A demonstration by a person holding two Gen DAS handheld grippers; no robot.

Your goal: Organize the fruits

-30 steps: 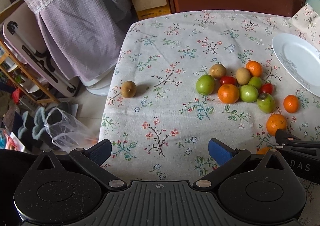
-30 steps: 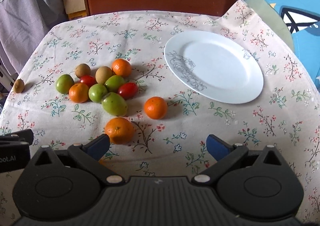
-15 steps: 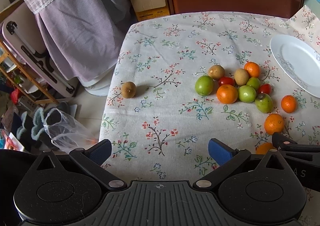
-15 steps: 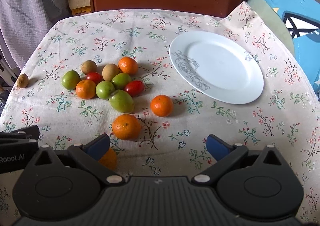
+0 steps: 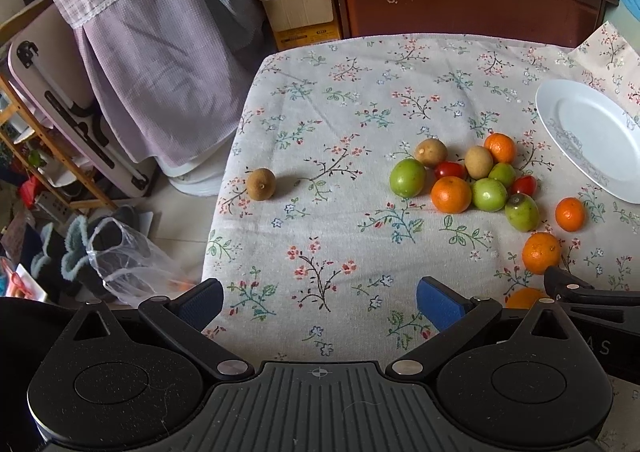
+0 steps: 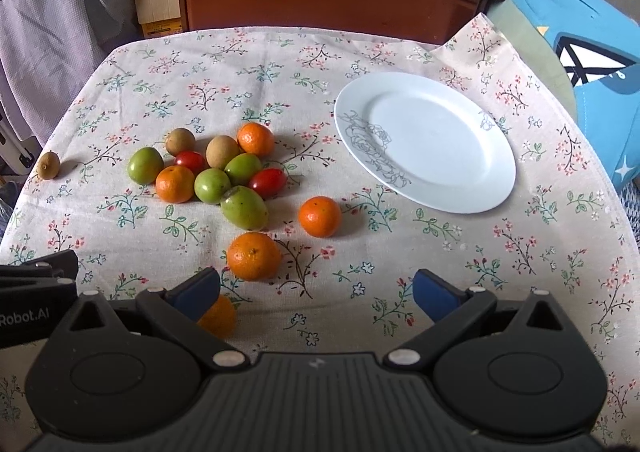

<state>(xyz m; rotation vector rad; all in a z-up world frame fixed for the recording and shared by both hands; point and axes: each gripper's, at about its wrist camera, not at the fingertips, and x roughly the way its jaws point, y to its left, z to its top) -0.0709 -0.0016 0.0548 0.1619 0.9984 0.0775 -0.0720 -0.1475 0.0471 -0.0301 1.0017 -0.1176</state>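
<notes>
— While both grippers hover wide open over the floral tablecloth [image 6: 440,252], count the fruit left of the white round plate [image 6: 472,188].
— Five oranges, four green, two red tomatoes, three brown (one lies apart); the oval green fruit [image 6: 244,208] points stem-left.

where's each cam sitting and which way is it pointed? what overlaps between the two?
Left wrist: on the left claw, looking forward over the table's left edge and floor clutter; lone brown fruit ahead; right claw's tip at right.
Right wrist: on the right claw, facing the white plate and headboard; left claw's side at far left.
Shared: floral tablecloth, fruit cluster, plate, lone brown fruit. Both claws open, empty.
</notes>
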